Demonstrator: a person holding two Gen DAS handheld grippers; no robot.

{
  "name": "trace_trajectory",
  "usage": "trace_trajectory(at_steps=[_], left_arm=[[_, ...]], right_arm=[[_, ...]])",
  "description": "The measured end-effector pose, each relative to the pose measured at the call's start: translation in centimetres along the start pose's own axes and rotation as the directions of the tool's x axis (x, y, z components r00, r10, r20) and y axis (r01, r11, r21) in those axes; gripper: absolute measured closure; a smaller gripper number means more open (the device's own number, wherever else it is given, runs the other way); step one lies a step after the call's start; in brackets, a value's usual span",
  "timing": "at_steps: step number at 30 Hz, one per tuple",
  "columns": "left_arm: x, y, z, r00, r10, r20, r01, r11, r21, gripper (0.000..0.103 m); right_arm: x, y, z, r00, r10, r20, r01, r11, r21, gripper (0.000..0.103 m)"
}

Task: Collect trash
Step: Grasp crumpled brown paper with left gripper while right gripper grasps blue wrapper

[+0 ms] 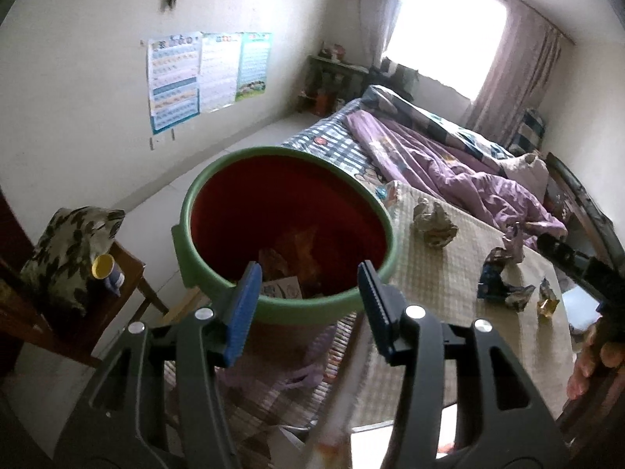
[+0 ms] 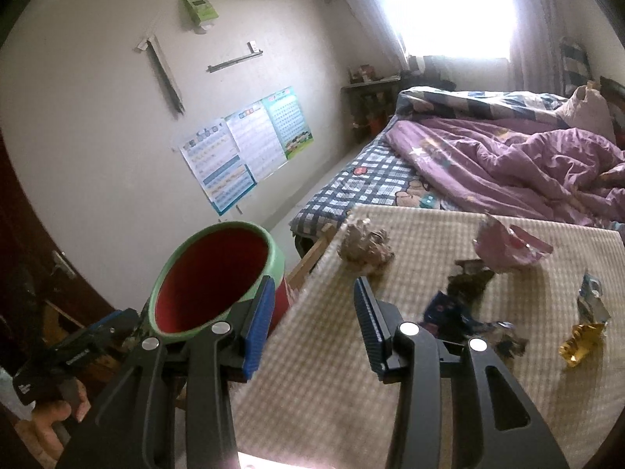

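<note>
a: far left, what's there?
b: small wooden stool (image 1: 125, 273) w/ a leaf-print cushion (image 1: 66, 250) and a yellow-lidded cup (image 1: 104, 269) on it.
a: and the bin?
b: green-rimmed bin (image 1: 281, 312), red inside, stands on the floor just beside the bed's near-left edge. some wrappers already lie at its bottom.
a: left hand-held gripper?
b: left hand-held gripper (image 1: 308, 293) hangs right over the bin's near rim. jaws apart, released, nothing btwn the blue pads.
a: right one?
b: right hand-held gripper (image 2: 310, 320) sits over the checked mat (image 2: 390, 391), close to its left edge, bin to its left. jaws apart too, nothing btwn them, pads touch nothing.
a: where's the trash?
b: spread on the mat, all apart from both grippers. grey-brown crumpled ball (image 2: 365, 248) near the mat's far-left corner. then a dark blue wrapper (image 2: 449, 312) mid-mat, a pink wrapper (image 2: 508, 244) behind it, a silvery-blue one (image 2: 591, 301) and a gold foil one (image 2: 580, 344) furthest right.
a: beyond that?
b: purple quilt (image 2: 508, 164) bunched on the bed, window (image 2: 445, 8) bright behind it.
</note>
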State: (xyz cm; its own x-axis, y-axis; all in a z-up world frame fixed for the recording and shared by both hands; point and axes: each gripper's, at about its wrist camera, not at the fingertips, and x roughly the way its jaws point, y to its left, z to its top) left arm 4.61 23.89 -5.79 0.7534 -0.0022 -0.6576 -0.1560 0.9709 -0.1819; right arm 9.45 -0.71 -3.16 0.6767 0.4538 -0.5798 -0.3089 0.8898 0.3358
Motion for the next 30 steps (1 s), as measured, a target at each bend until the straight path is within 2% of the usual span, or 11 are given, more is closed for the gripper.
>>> trace_trajectory(at_steps=[7, 12, 21, 25, 30], left_arm=[[-3.3, -4.6, -2.3, 0.999, 0.012, 0.038, -0.011, 1.0, -0.018, 0.05], [-4.1, -8.3, -3.6, 0.999, -0.001, 0.044, 0.001, 1.0, -0.007, 0.049], [-3.7, -12.9, -4.4, 0.999, -0.023, 0.022, 0.023, 1.0, 0.011, 0.048], [-3.1, -14.2, -4.0, 0.999, -0.037, 0.016, 0.037, 0.999, 0.015, 0.047], [-2.2, -16.1, -3.1, 0.998, -0.066, 0.012, 0.066, 0.997, 0.035, 0.041]], right_arm=[[-3.2, -3.8, -1.2, 1.0, 0.019, -0.016, -0.019, 1.0, -0.009, 0.054], [-4.3, -7.9, -2.0, 0.998, -0.033, -0.054, 0.033, 0.999, 0.008, 0.054], [0.1, -13.2, -3.5, 0.977, -0.098, -0.189, 0.102, 0.995, 0.012, 0.054], [2.5, -13.7, -3.7, 0.964, -0.128, -0.235, 0.119, 0.992, -0.051, 0.042], [4.2, -14.9, -4.7, 0.941, -0.161, -0.298, 0.14, 0.986, -0.091, 0.039]])
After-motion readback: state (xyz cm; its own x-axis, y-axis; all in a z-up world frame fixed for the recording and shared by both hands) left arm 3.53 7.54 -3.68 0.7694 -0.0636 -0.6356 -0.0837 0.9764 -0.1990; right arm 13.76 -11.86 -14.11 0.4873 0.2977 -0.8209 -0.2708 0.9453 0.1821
